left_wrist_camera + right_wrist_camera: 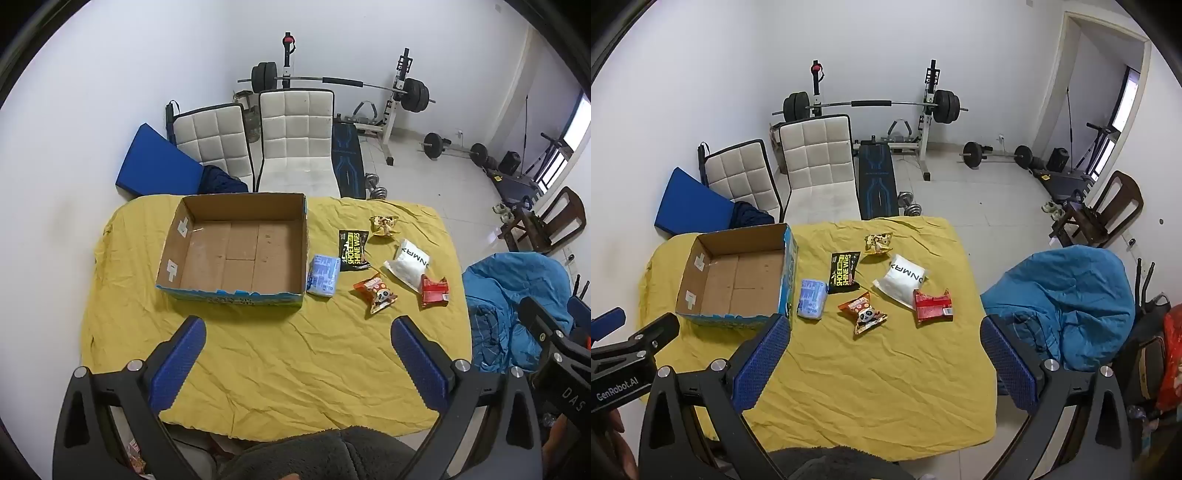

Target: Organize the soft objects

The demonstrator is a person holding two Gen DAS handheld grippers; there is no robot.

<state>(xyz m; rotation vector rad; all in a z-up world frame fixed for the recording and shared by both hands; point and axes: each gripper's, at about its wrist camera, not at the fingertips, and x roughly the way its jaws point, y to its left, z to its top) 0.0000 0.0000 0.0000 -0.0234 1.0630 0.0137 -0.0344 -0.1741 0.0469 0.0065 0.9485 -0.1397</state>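
Nothing sorted yet, by the look of it: box (pixel 236 251) sits empty on the worktop (pixel 295 369), w/ all six soft packets (pixel 866 315) loose just right of it. Left tool (pixel 297 363) & right tool (pixel 884 360) both wide apart, holding nothing, near the front edge.

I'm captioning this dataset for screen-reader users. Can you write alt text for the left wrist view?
Open tongs hover above a yellow-clothed table holding an empty cardboard box on the left and six soft packets to its right, the nearest a pale blue pack. White chairs and weights stand behind.
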